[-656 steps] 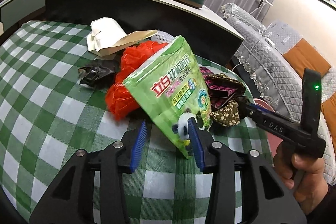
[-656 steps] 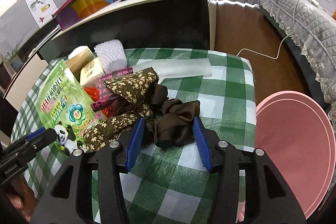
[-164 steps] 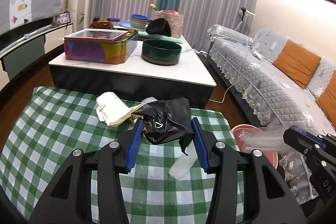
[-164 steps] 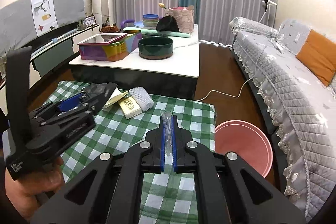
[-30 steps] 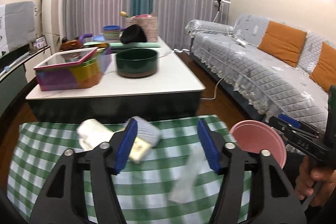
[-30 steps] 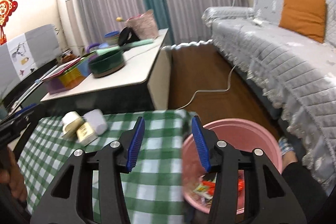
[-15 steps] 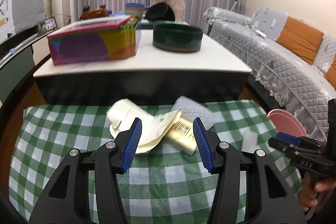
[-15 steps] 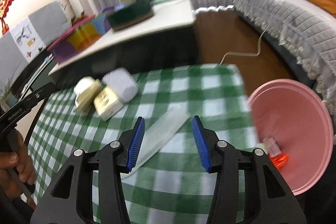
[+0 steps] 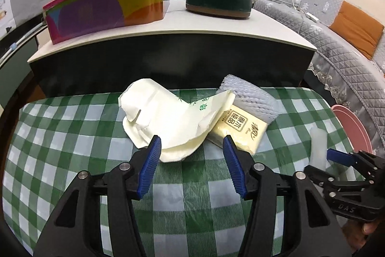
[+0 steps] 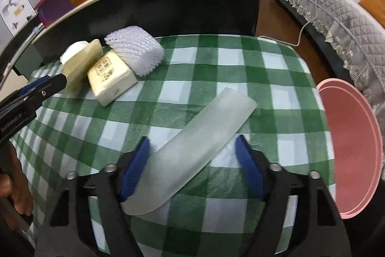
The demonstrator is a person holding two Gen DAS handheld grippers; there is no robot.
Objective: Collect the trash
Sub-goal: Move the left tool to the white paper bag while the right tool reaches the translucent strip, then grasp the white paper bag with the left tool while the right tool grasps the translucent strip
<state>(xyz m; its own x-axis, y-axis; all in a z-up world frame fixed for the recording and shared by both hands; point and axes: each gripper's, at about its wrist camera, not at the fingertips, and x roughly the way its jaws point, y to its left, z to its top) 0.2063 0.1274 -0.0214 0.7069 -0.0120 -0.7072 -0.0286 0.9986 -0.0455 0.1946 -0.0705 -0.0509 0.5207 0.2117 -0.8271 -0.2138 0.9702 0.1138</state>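
On the green checked table (image 9: 60, 136) lie a crumpled cream paper bag (image 9: 166, 122), a cream tissue pack (image 9: 240, 129) and a white foam net sleeve (image 9: 252, 100). My left gripper (image 9: 191, 160) is open, its jaws either side of the bag's near edge. My right gripper (image 10: 192, 165) is open, low over a long translucent plastic strip (image 10: 192, 151) that lies between its fingers. The bag (image 10: 79, 62), pack (image 10: 110, 76) and sleeve (image 10: 137, 49) show at the far left in the right wrist view. The pink trash bin (image 10: 349, 148) stands right of the table.
A dark coffee table (image 9: 168, 40) with a colourful tin (image 9: 105, 9) and a green round box (image 9: 219, 1) stands just behind the checked table. A grey quilted sofa (image 9: 336, 23) runs along the right. A white cable (image 10: 298, 37) lies on the wooden floor.
Both grippers have dropped closer to the table. The left has come up to the paper bag and the right over the plastic strip. Both stay open.
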